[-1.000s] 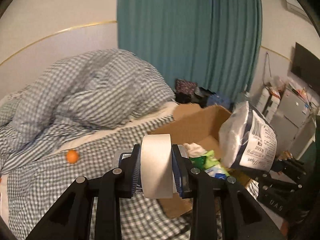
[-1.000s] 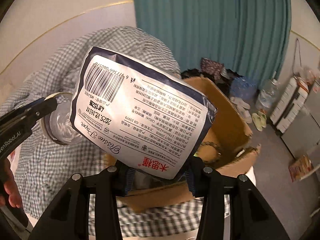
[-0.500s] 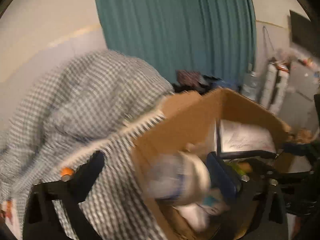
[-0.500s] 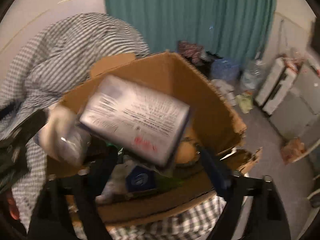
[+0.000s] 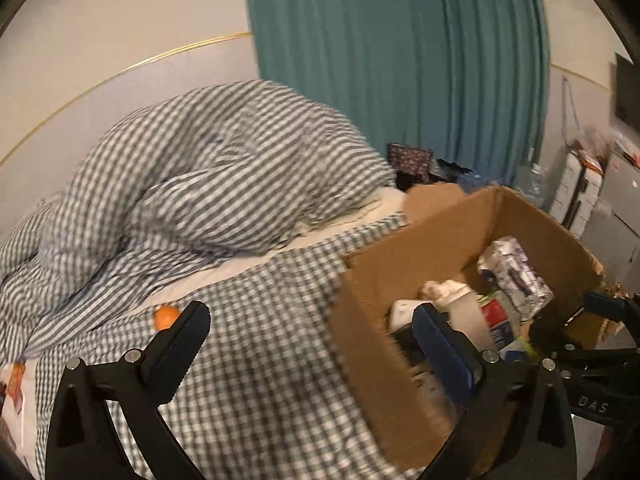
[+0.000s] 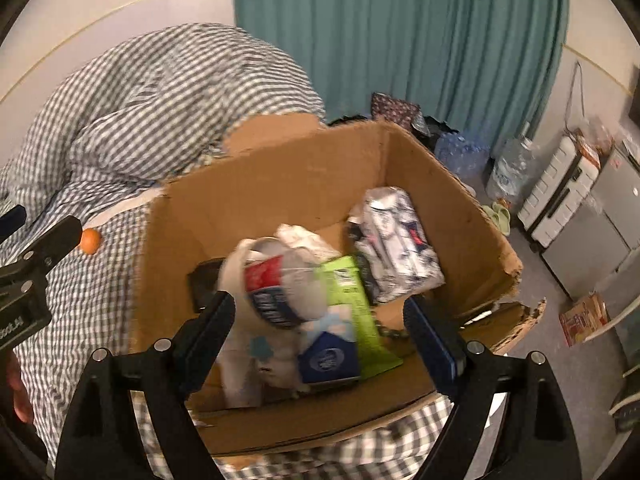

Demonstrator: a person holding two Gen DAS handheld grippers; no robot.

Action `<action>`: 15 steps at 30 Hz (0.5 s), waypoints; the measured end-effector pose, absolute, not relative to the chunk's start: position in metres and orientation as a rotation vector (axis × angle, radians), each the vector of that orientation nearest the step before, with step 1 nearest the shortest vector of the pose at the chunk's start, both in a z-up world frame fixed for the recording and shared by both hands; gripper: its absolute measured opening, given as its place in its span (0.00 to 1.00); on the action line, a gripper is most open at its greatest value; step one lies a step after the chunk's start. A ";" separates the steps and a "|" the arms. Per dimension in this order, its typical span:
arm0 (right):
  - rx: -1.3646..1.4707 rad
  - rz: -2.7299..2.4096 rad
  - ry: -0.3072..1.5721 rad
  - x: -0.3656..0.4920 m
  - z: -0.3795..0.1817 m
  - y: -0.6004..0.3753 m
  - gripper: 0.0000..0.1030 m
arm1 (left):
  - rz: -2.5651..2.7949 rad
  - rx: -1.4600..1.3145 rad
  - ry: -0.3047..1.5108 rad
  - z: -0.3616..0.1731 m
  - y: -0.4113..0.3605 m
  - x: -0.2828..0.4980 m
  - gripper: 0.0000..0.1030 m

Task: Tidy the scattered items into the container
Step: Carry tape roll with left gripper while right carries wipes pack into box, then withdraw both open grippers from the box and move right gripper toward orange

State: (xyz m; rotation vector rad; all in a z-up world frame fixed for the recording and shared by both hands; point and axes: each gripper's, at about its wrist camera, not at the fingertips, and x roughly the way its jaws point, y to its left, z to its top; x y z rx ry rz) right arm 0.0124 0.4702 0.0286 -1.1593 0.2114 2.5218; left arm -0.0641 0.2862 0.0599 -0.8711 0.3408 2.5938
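A brown cardboard box (image 6: 280,168) sits on the checked bed and holds several items. The tissue pack (image 6: 396,244) lies loose against its far right wall, and the white tape roll (image 6: 234,272) rests at the near left beside a green packet (image 6: 348,292) and a blue pack (image 6: 328,356). My right gripper (image 6: 320,320) hangs open just above the box's near side with nothing between its fingers. My left gripper (image 5: 314,336) stands wide open over the box's left wall (image 5: 400,280), empty. An orange ball (image 5: 166,317) lies on the sheet to the left.
A heaped checked duvet (image 5: 208,168) fills the back of the bed. A teal curtain (image 5: 400,80) hangs behind. Water bottles (image 6: 512,168), white drawers (image 6: 556,200) and a small carton (image 6: 584,316) stand on the floor at right. A hand (image 6: 18,392) shows at the left edge.
Both grippers opened and let go: the tape roll and the tissue pack fell into the box. Both grippers have come closer to the box and tilted down.
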 end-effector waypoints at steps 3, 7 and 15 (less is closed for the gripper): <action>-1.161 2.562 0.181 0.007 0.036 0.443 0.84 | 2.636 -0.898 0.304 0.064 0.252 -0.068 1.00; -1.168 2.627 0.125 -0.003 0.045 0.395 0.84 | 2.701 -0.928 0.258 0.069 0.200 -0.073 1.00; -1.204 2.775 0.024 -0.033 0.054 0.294 0.84 | 2.829 -1.013 0.174 0.074 0.091 -0.089 1.00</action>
